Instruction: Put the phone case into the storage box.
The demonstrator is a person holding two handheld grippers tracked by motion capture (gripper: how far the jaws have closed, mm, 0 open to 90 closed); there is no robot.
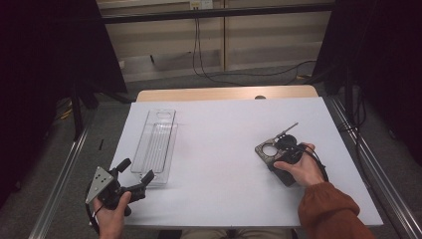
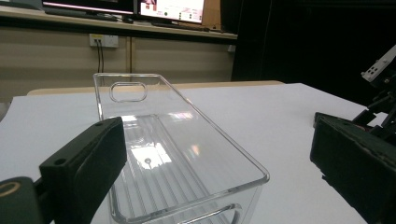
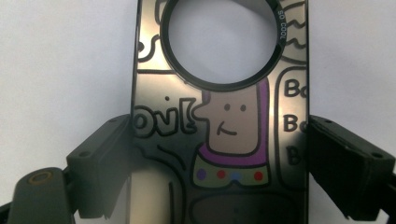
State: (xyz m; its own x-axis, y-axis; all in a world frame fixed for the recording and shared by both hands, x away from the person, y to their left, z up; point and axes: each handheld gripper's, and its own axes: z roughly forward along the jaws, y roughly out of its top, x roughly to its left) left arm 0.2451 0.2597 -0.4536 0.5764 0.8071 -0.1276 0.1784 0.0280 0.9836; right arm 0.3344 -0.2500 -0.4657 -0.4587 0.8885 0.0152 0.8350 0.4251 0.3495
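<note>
A dark glossy phone case (image 1: 267, 151) with a cartoon print and a round hole lies flat on the white table top (image 1: 224, 124) at the right. My right gripper (image 1: 278, 154) straddles it from the near side. In the right gripper view its black jaws rest against both long edges of the phone case (image 3: 224, 140), so the right gripper (image 3: 219, 137) is shut on it. A clear plastic tray (image 1: 149, 124) lies lengthwise at the left, with nothing in it. My left gripper (image 1: 136, 169) sits at the tray's near end, open, its jaws spread wider than the tray (image 2: 243, 158), and the left gripper (image 2: 215, 140) grips nothing.
A strip of bare wood (image 1: 224, 93) shows along the table's far edge. Metal rails (image 1: 59, 189) run along both sides, and cables (image 1: 239, 74) trail on the floor behind. Dark curtains hang left and right. Monitors (image 2: 173, 9) stand on a shelf beyond the table.
</note>
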